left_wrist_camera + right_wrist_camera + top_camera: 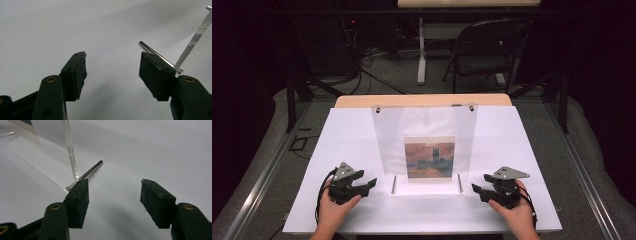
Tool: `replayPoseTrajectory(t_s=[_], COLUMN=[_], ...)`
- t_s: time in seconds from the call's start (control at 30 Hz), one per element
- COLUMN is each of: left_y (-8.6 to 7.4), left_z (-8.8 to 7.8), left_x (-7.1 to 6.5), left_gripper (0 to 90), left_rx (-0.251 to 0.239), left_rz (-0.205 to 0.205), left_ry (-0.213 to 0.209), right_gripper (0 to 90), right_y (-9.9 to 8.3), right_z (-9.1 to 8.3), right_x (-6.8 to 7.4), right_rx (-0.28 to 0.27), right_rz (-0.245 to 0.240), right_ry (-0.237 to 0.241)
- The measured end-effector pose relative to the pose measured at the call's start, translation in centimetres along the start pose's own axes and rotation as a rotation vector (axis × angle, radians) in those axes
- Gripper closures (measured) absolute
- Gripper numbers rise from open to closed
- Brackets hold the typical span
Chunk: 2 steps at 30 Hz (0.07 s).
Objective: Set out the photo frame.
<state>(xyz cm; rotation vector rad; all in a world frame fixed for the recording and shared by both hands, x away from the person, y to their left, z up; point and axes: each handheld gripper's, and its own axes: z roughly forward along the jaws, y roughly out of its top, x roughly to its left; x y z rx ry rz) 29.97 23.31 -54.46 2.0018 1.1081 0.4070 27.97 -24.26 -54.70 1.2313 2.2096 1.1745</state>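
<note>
A clear acrylic stand point(424, 145) sits in the middle of the white table point(347, 135), its tall sheet leaning away from the person and rising toward the far edge, so its long axis runs from the near base up and back. A small painted picture point(429, 158) of a dark tower against a reddish sky sits low in the sheet, facing the person. Two thin metal rods stick out along the table at the base, the left rod point(394, 184) and the right rod point(459, 183), both pointing toward the person. The left gripper point(368, 185) rests on the table just beside the stand's left lower corner, its jaws wide apart with only bare table between them; in the left gripper view the left rod point(156, 55) and the sheet's clear edge point(193, 40) lie past the right-hand jaw. The right gripper point(480, 183) lies just beside the right lower corner, jaws likewise spread and holding nothing; in the right gripper view the right rod point(90, 171) and the sheet's upright edge point(71, 152) stand just behind the left-hand jaw. Each gripper points inward at the stand. Beyond the table stand a folding chair point(487, 50) and loose cables point(372, 70) on the floor.
</note>
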Motion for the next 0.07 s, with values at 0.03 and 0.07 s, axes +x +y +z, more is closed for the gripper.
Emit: replayPoseTrajectory(t_s=[0.03,0.07], left_y=[-0.01,-0.02], left_z=[0.03,0.05], left_x=[0.0,-0.01], left_gripper=[38.5,38.5], left_rx=[-0.004,-0.005], left_rz=[-0.001,-0.003], left_ry=[0.0,0.0], right_gripper=[39.9,40.3], right_y=[0.01,0.02], right_z=[-0.02,-0.04], right_x=[0.02,0.01], right_rx=[0.0,-0.001], right_rz=[-0.005,-0.007], right_ry=[-0.002,-0.001])
